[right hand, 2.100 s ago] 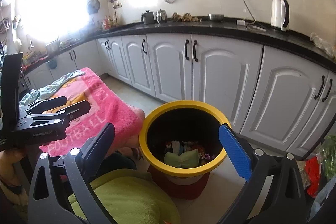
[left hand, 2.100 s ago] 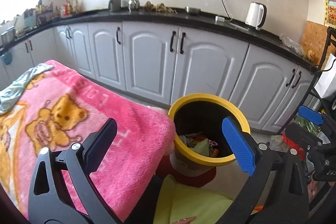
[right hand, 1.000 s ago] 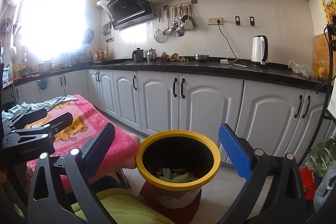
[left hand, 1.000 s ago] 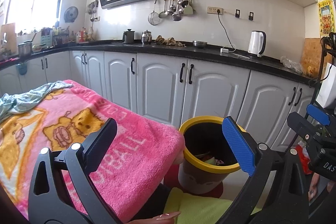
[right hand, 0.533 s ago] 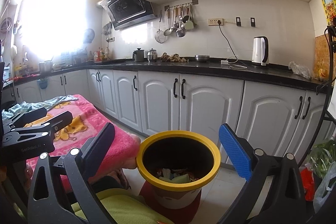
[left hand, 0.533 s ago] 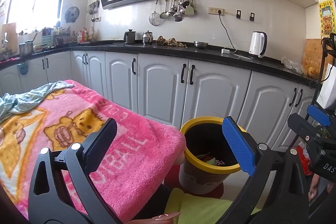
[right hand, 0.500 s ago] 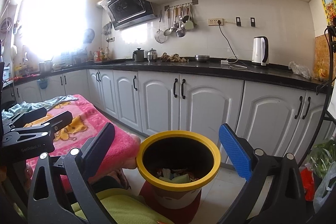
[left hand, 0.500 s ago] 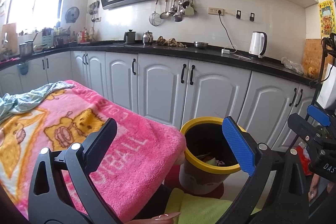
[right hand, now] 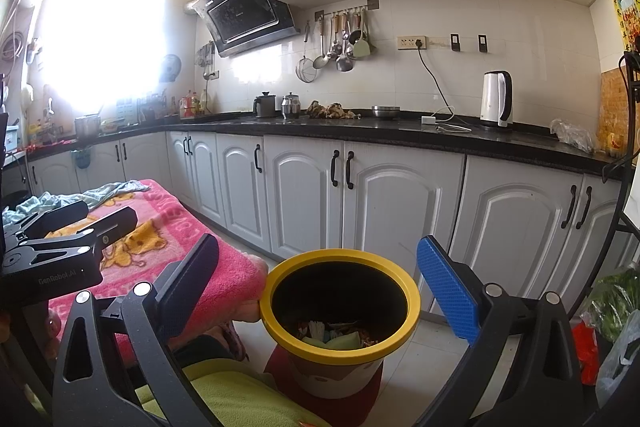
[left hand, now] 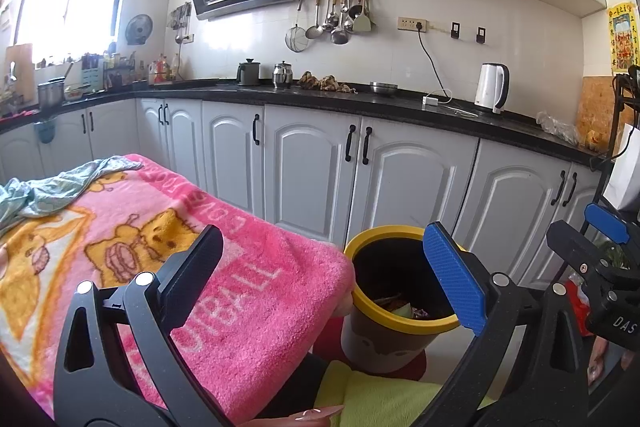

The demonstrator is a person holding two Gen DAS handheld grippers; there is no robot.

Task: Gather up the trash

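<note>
A yellow-rimmed trash bin point(left hand: 362, 241) stands on the floor by the table's right end; in the right wrist view the bin point(right hand: 414, 301) holds several scraps of trash point(right hand: 334, 335). My left gripper point(left hand: 324, 269) is open and empty, above the pink blanket's edge, left of the bin. My right gripper point(right hand: 320, 277) is open and empty, held above and in front of the bin's mouth. The left gripper also shows in the right wrist view point(right hand: 76, 219), and the right gripper shows at the right edge of the left wrist view point(left hand: 592, 227).
A pink cartoon blanket point(left hand: 140, 227) covers the table at left, with a pale green cloth point(left hand: 48, 187) on its far end. White cabinets point(right hand: 360, 187) under a black counter run behind. Bags point(right hand: 612, 307) lie on the floor at right. Yellow-green clothing point(right hand: 224, 399) is below.
Both grippers have tilted up from looking down into the bin to a level view of the kitchen. In the last half second almost nothing moves. Both stay open.
</note>
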